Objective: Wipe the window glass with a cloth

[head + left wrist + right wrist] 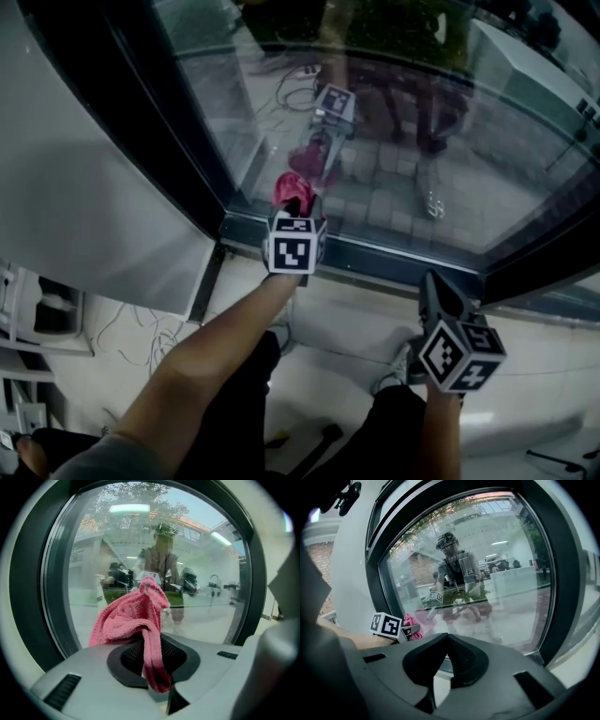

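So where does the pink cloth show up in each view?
Head view: pink cloth at centre, just above the left gripper.
Left gripper view: centre, clamped in the jaws.
Right gripper view: small, left of centre, at that gripper's tip.
Shared landmark: the dark window frame.

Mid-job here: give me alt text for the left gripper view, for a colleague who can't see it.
The left gripper is shut on a pink cloth, which bunches up above its jaws in front of the window glass. The glass, in a dark frame, reflects a person and lights.
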